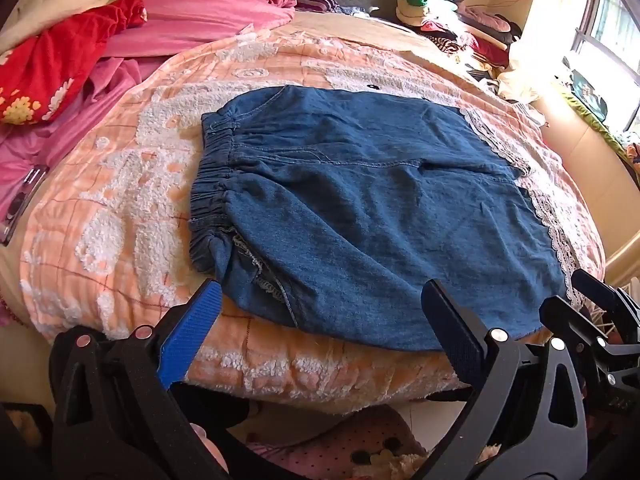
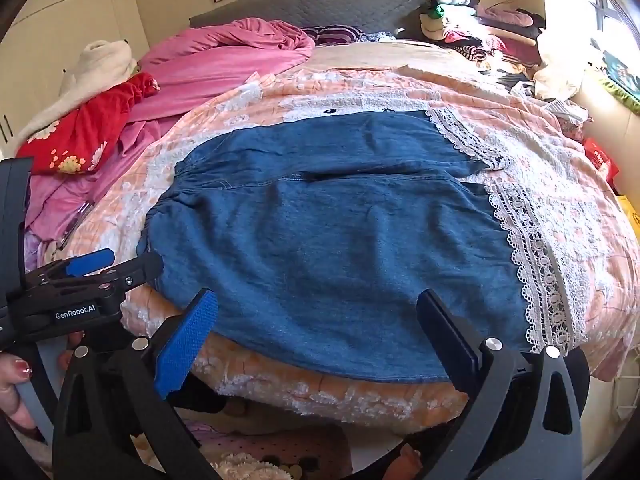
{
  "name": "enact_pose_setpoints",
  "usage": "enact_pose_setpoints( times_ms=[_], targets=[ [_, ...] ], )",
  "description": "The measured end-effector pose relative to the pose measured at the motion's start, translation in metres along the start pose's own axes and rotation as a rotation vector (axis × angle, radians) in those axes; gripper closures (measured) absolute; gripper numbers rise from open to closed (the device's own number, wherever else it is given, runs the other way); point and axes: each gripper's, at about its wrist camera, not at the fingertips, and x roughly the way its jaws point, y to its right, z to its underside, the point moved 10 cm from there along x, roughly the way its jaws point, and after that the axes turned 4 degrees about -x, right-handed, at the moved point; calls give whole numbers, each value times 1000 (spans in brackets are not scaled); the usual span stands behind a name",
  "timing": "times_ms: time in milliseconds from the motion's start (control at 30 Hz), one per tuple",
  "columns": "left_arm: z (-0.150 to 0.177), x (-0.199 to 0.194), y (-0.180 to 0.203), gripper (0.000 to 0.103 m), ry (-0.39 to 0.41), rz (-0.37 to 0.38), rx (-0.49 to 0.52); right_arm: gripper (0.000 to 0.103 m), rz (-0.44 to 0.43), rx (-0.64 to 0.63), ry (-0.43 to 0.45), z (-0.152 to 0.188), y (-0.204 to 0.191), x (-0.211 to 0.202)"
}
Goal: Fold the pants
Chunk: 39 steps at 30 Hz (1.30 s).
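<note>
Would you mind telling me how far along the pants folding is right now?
Done: the denim pants lie spread flat on the bed, waistband to the left, lace hems to the right. In hand: nothing; the left gripper and right gripper are open at the near edge. Left: every fold.

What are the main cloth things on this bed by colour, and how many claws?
Blue denim pants: 1
Red flowered cloth: 1
Pink bedding heap: 1
Peach-and-white blanket: 1
Open claws, left claw and right claw: 2
Total: 6
</note>
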Motion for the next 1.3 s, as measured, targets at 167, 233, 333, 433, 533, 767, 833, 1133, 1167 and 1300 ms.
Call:
enact_pose_setpoints(
  times_ms=[167,233,333,433,533,767,833,1133,1167,1300],
  targets=[
    [3,0,1,9,-3,16,10,4,9,-1,-3,1,-1,-1],
    [3,0,2,9,-3,18,12,4,10,-2,-6,1,-1,-1],
    [4,1,1,9,-1,22,11,4,13,-4,-5,1,-1,-1],
    [3,1,1,9,-1,23,11,4,17,-5,-6,1,-1,-1],
    [3,1,1,9,0,23,10,4,19,-8,-4,1,-1,0],
    [2,0,1,9,4,22,13,4,22,-14,-3,0,-2,-1],
    [2,-1,0,9,6,21,14,4,20,-13,-3,0,-2,-1],
    [-1,-4,-1,9,8,19,16,4,24,-12,-3,0,-1,0],
    [-2,-4,-1,9,8,19,18,4,23,-12,-3,-1,-1,0],
    [-2,-4,-1,9,9,17,16,4,21,-12,-4,-1,-1,1]
  ],
)
